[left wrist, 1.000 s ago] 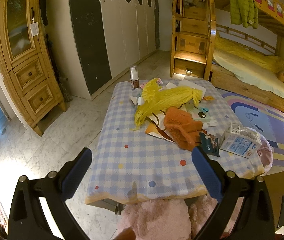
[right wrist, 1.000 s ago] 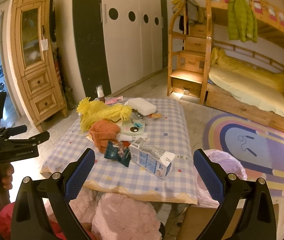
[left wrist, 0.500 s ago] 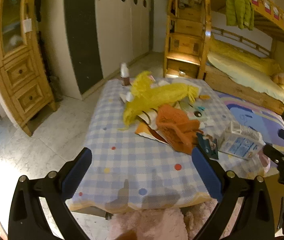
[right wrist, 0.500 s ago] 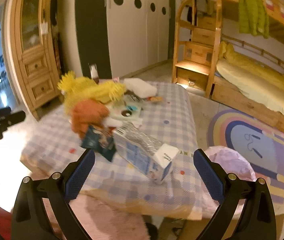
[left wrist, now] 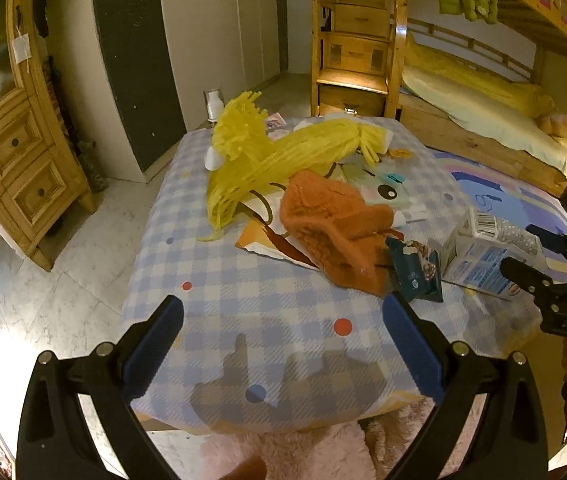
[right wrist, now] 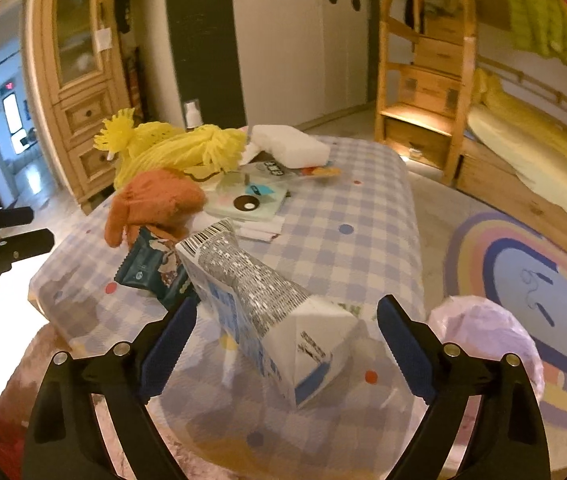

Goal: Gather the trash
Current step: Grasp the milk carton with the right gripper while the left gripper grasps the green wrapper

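My right gripper (right wrist: 286,344) points down over the milk carton (right wrist: 267,300) at 6 o'clock on the table (right wrist: 363,216), jaws closing, not touching. My left gripper (left wrist: 283,344) stays wide, empty.

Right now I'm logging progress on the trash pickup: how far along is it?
Done: nothing visibly collected; whether the pink bag beside the table holds anything can't be told.
In hand: the right gripper is closing around the carton, pads not yet touching.
Left: the carton and the dark wrapper still lie on the table. The left gripper is open and empty.
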### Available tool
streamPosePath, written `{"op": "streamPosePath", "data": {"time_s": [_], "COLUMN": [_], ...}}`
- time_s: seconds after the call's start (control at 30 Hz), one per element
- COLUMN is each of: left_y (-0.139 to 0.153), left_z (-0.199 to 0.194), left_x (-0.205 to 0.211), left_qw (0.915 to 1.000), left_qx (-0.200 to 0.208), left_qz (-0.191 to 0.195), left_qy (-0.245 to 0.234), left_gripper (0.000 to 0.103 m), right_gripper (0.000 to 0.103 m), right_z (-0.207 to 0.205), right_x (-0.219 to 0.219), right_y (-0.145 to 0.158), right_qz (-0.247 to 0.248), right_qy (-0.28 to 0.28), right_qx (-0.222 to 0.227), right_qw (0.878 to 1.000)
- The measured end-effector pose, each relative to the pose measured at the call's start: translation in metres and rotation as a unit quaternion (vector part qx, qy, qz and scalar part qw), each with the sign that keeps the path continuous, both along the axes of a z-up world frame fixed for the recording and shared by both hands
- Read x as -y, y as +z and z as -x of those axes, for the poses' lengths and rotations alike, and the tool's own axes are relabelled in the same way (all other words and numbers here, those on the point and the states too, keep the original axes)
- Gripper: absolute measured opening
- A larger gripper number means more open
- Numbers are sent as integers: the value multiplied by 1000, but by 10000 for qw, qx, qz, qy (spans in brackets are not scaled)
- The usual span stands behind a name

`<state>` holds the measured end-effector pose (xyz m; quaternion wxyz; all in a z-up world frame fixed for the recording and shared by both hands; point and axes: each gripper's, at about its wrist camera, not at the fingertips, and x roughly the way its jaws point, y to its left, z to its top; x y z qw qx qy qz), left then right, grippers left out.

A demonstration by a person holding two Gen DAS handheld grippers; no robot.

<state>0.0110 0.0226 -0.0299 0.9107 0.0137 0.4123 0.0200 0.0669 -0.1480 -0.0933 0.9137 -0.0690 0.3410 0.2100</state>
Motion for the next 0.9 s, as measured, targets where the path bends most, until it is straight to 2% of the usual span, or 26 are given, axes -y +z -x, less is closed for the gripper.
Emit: {"op": "streamPosePath", "data": {"time_s": [0.03, 0.1, 0.17, 0.33, 0.47, 0.57, 0.67, 0.9], "left_y": [-1, -2, -3, -5, -5, -3, 0, 2], "left_z": [-1, -1, -1, 4, 7, 10, 13, 12], "left_x": [-2, -3, -5, -7, -9, -10, -13, -19], "left_qw": [10000, 10000, 9999, 10000, 9999, 10000, 9999, 9996], "left_qx": [-29, -42, -55, -70, -73, -9, 58, 247], "left_qz": [45, 85, 86, -5, 28, 33, 16, -32], "left_qy": [1, 12, 20, 40, 69, 90, 107, 124], "left_gripper": [97, 97, 97, 97, 97, 97, 97, 97], "right_gripper": [70, 63, 58, 58, 55, 41, 40, 39], "right_z": [-2, -4, 0, 22, 28, 27, 27, 33], "right_x": [-2, -3, -6, -17, -23, -29, -34, -29], "right_y": [-2, -5, -5, -8, -3, 1, 3, 24], "right_qz": [22, 2, 0, 129, -39, -98, 123, 228], "right_qy": [36, 115, 214, 415, 247, 22, -273, -425], "right_qx": [-42, -156, -229, -281, -271, -239, -87, 214], "right_qw": [10000, 9998, 9995, 9987, 9993, 9997, 9995, 9986]}}
